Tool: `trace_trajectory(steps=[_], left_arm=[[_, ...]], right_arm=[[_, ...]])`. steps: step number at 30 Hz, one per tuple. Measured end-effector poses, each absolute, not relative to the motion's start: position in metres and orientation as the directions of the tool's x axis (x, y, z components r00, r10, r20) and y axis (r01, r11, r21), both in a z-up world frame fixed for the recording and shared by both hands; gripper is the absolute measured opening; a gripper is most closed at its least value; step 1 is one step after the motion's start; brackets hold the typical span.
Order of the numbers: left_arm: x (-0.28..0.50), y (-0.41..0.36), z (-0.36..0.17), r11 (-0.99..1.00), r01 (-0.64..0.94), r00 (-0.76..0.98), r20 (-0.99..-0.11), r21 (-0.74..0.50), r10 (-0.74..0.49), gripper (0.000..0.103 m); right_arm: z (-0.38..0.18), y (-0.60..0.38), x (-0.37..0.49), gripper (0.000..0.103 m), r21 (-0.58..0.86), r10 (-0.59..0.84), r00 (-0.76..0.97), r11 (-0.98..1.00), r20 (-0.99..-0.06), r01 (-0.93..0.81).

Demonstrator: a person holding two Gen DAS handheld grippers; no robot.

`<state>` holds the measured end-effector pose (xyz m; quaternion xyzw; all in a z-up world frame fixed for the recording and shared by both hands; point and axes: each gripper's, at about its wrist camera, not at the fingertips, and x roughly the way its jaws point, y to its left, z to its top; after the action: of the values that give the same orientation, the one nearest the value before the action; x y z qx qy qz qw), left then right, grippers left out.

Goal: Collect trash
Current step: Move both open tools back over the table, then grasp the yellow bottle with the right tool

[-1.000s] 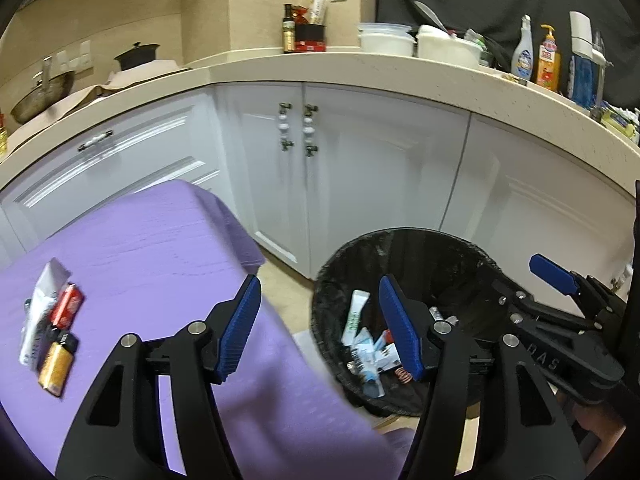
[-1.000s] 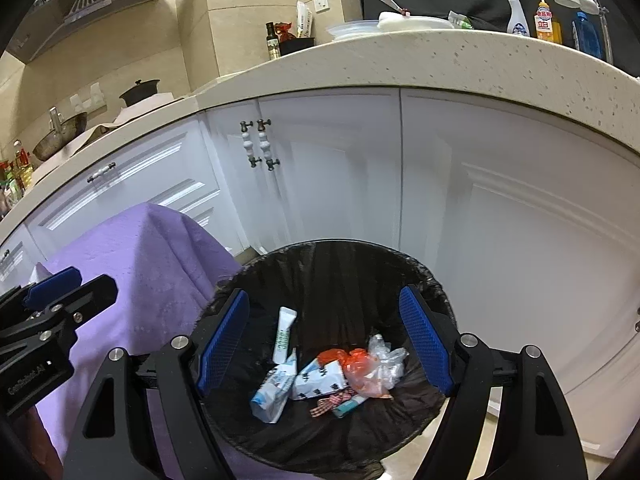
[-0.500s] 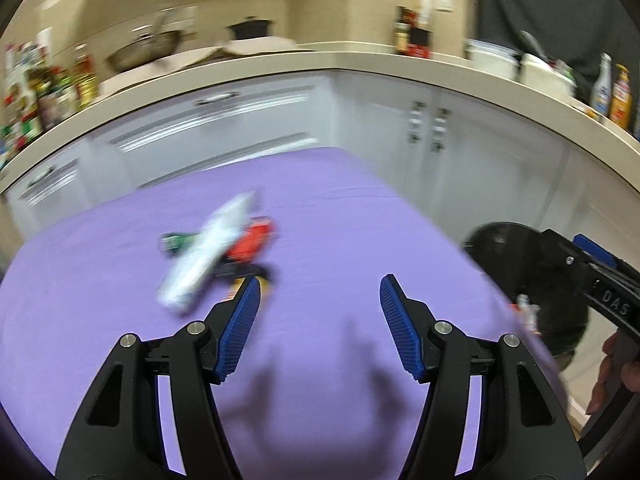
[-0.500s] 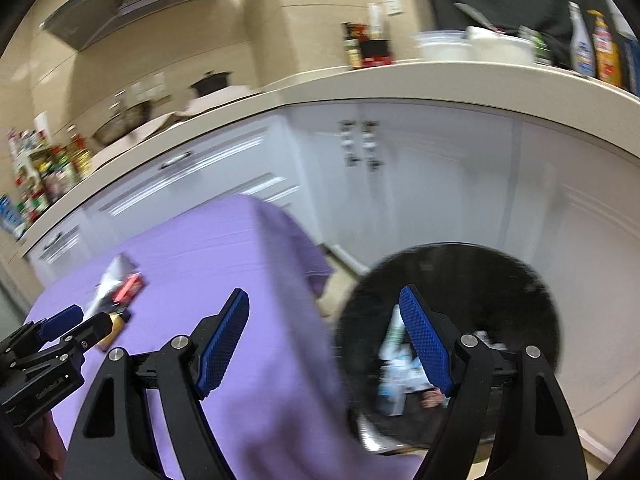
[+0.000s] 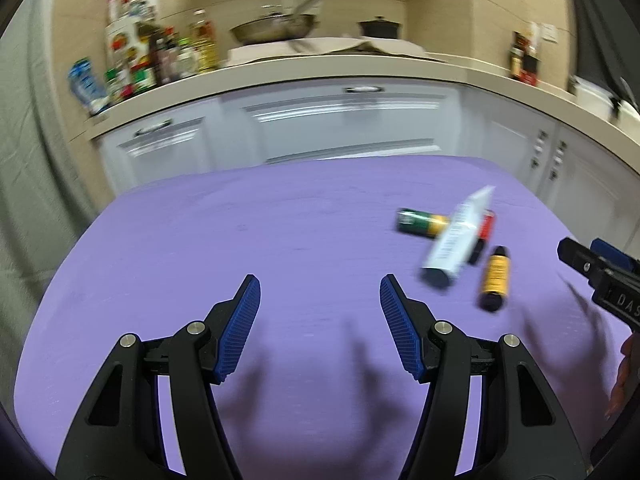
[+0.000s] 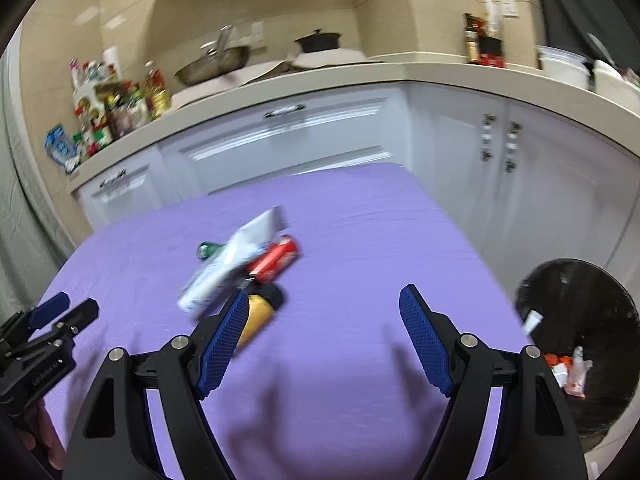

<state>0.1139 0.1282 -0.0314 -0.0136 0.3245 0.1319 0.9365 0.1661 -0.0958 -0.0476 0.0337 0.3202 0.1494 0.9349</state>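
Trash waits ahead of you: your left gripper and right gripper both hang spread and empty over the purple tablecloth. The white squeeze tube lies across the clutter, near the black-lined bin. Next, probably close on one piece.

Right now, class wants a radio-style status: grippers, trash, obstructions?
Left gripper open, empty. Right gripper open, empty. Trash pile on purple cloth: white tube atop batteries. Bin beside table, holding earlier trash. Nothing blocking.
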Motion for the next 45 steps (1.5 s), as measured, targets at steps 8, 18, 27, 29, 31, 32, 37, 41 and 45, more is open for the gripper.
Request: trace_trajectory(steps=[8,18,27,29,31,32,37,41,45], left_arm=[[0.103,0.176,-0.038,0.945,-0.322,0.726,-0.626,0.058,0.286,0.061],[0.104,0.198,-0.047,0.947,-0.319,0.717,-0.649,0.02,0.255,0.061],[0.11,0.186,-0.052,0.96,-0.279,0.725,-0.657,-0.002,0.209,0.061],[0.111,0.182,-0.052,0.963,-0.271,0.727,-0.657,-0.004,0.202,0.061],[0.113,0.177,-0.052,0.966,-0.26,0.727,-0.659,-0.009,0.19,0.061],[0.114,0.174,-0.052,0.967,-0.254,0.729,-0.66,-0.013,0.182,0.061],[0.121,0.155,-0.05,0.977,-0.213,0.736,-0.661,-0.021,0.146,0.061],[0.13,0.133,-0.047,0.986,-0.165,0.747,-0.656,-0.022,0.11,0.061],[0.144,0.107,-0.047,0.994,-0.11,0.747,-0.661,-0.008,0.078,0.061]], right_arm=[[-0.06,-0.052,0.18,0.065,0.126,0.288,0.692,0.953,-0.662,-0.275],[-0.08,-0.038,0.194,0.053,0.095,0.237,0.624,0.963,-0.745,-0.253],[-0.083,-0.05,0.195,0.026,0.12,0.252,0.613,0.961,-0.749,-0.249],[-0.083,-0.051,0.194,0.025,0.114,0.252,0.614,0.96,-0.748,-0.255],[-0.082,-0.053,0.193,0.025,0.115,0.256,0.618,0.959,-0.744,-0.258],[-0.082,-0.054,0.191,0.025,0.118,0.259,0.621,0.959,-0.74,-0.259],[-0.077,-0.067,0.186,0.025,0.115,0.255,0.644,0.961,-0.721,-0.251],[-0.074,-0.083,0.183,0.025,0.118,0.247,0.657,0.965,-0.712,-0.234],[-0.072,-0.105,0.181,0.025,0.114,0.226,0.676,0.972,-0.701,-0.206]])
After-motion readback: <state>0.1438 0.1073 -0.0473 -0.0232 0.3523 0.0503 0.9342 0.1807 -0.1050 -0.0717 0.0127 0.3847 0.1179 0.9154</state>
